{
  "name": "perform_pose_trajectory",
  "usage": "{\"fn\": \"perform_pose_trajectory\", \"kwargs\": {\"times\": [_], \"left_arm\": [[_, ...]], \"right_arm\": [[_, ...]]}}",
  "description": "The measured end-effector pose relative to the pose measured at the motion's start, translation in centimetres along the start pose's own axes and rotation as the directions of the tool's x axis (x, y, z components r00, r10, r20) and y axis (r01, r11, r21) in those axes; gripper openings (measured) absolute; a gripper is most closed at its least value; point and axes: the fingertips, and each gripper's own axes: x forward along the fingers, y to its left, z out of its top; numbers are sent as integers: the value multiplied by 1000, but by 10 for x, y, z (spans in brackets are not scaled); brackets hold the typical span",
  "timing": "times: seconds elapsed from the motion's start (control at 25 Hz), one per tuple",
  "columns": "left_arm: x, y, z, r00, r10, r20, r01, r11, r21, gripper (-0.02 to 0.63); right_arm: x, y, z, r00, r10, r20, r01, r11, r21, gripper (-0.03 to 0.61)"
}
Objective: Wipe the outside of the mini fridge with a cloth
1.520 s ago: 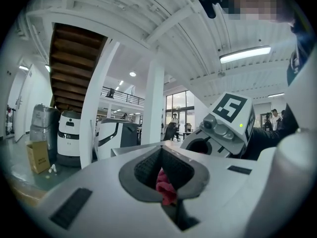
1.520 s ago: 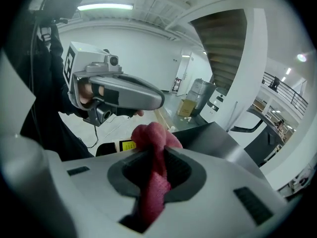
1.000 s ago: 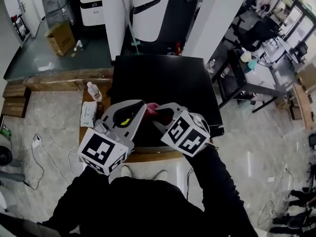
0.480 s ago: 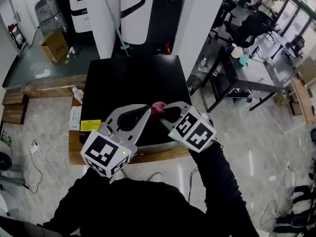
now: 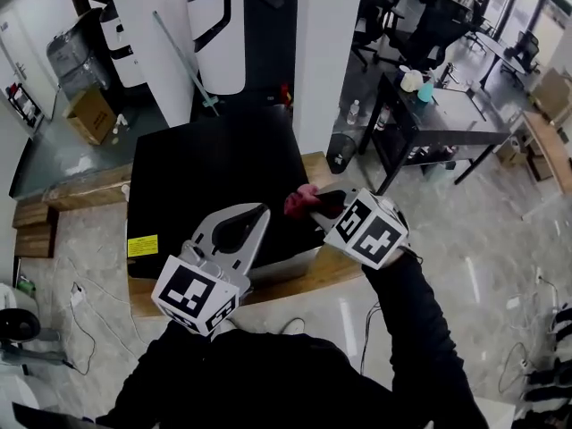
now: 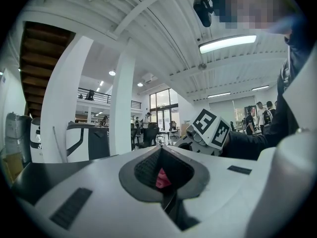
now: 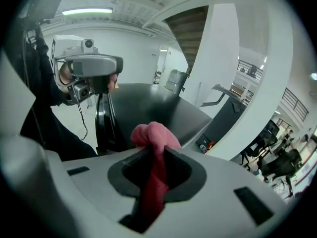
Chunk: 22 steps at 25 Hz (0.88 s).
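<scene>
Pale stone floor (image 5: 71,239) lies all around, and a low wooden tabletop (image 5: 313,271) sits on it. On that tabletop stands the square black mini fridge (image 5: 214,168), seen from above. It has a small yellow sticker (image 5: 142,246) near its front left corner.

My right tool (image 5: 310,202) is pinched tight on the soft pink cloth (image 7: 154,133). A bunched lump of cloth sticks out past the tips, and I think that is good, because the soft lump can rub the fridge and the hard tips will not scratch it. I hold it at the right edge of the fridge top, close to the right side wall, so I guess I am about to wipe that edge or that side.

My left tool (image 5: 255,217) hangs over the front part of the fridge top, near the right one but apart from it. Its jaws are pressed together. A tiny pink bit shows in the hollow between them, and I cannot tell what it is. I think this tool just waits out of the way.
</scene>
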Motion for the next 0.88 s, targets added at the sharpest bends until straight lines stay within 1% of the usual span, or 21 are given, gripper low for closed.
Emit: {"fn": "perform_pose_trajectory", "kwargs": {"times": [0.08,0.16,0.28,0.4,0.6,0.76,0.88], "left_arm": [[1,-1,-1,1000,8,-2,-8,1000,-1,6],[-4,4,1,1000,26,2,-26,1000,2,6],[-16,21,5,998,59,14,-59,998,19,6],[-31,42,8,995,92,24,-93,995,24,6],[-68,93,24,985,162,53,-164,986,40,6],[-103,146,36,972,222,76,-226,973,47,6],[-131,186,40,965,247,88,-251,967,42,6]], "right_arm": [[-8,-10,-4,1000,-25,-6,25,1000,-1,63],[-15,-14,6,999,-41,23,41,999,-3,63],[-23,-14,38,996,-43,83,46,999,-27,64],[-18,-8,72,993,-33,116,41,997,-66,64],[4,2,139,987,-8,161,28,992,-124,64],[27,15,204,982,23,188,10,984,-176,64],[53,28,253,980,45,194,-4,978,-207,64]]}}
